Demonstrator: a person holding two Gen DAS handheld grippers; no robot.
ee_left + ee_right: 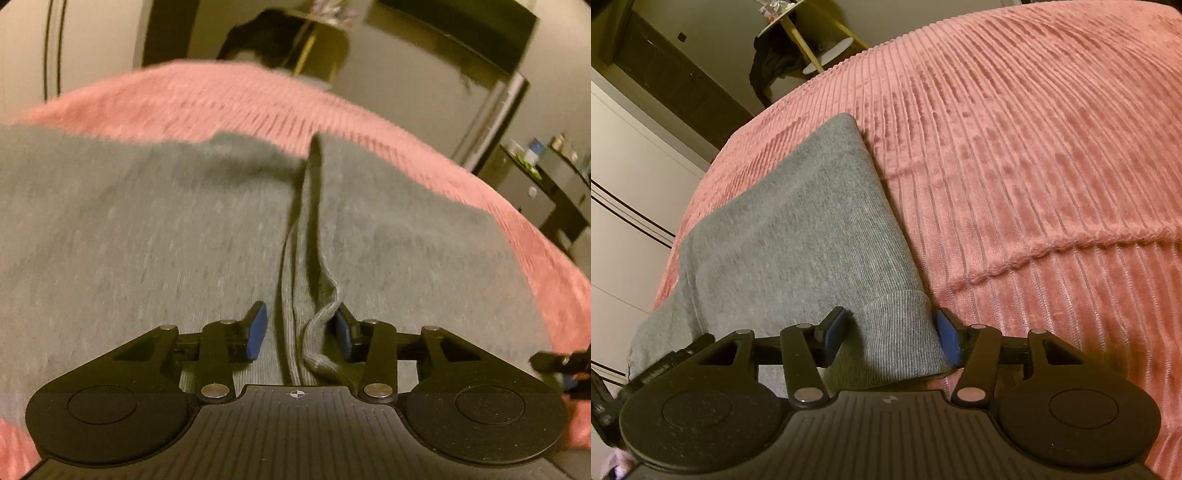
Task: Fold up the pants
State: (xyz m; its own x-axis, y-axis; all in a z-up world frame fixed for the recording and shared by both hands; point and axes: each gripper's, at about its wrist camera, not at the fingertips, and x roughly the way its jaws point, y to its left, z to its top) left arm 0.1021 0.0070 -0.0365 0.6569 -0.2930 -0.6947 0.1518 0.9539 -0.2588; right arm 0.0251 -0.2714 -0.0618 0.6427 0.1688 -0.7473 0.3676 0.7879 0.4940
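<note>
Grey knit pants (166, 229) lie flat on a pink ribbed bedspread (229, 99). In the left wrist view my left gripper (301, 334) is open just above the ribbed cuffs (317, 332), where the two legs meet along a dark seam. In the right wrist view my right gripper (892, 338) is open, its blue pads either side of the ribbed cuff (897, 332) at the right edge of the pants (783, 236). Neither gripper holds cloth.
The pink bedspread (1034, 166) spreads wide to the right of the pants. A small yellow-legged side table (809, 40) with dark clothing stands beyond the bed. White cupboard doors (624, 177) are at the left. A dark shelf unit (546, 184) stands at the right.
</note>
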